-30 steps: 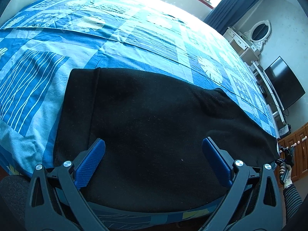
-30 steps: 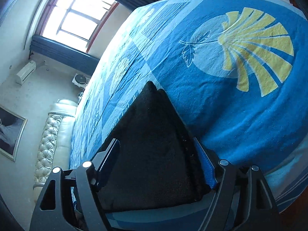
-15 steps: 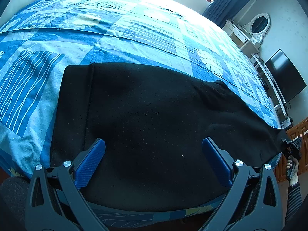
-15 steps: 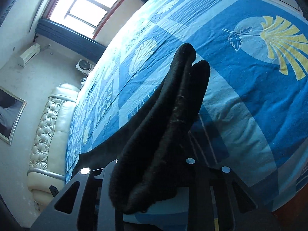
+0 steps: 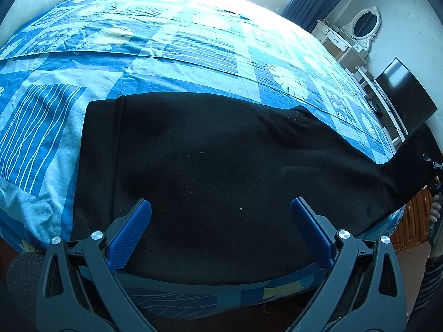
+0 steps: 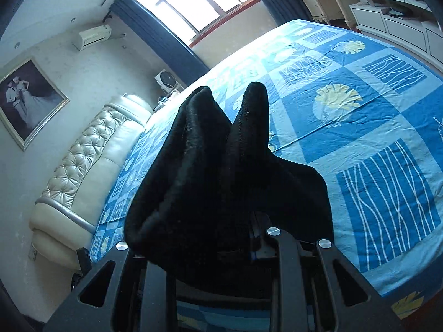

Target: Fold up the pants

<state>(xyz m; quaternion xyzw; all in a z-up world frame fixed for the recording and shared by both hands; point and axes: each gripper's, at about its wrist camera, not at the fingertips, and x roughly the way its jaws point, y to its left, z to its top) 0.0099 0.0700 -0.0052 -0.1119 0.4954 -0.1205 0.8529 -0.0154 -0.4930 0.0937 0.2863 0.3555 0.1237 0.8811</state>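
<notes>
You are mid-fold: the black pants (image 5: 221,171) lie flat along the near edge of the bed (image 5: 193,55), waistband end to the left, while your right gripper (image 6: 221,249) is clenched on the bunched leg cuffs, lifted clear of the bed at its right end. Your left gripper (image 5: 221,221) hovers over the seat of the pants, jaws spread wide and grasping nothing. Next, I judge, carry the cuffs across toward the waistband and lay them square. No containers appear on or near the bed.
</notes>
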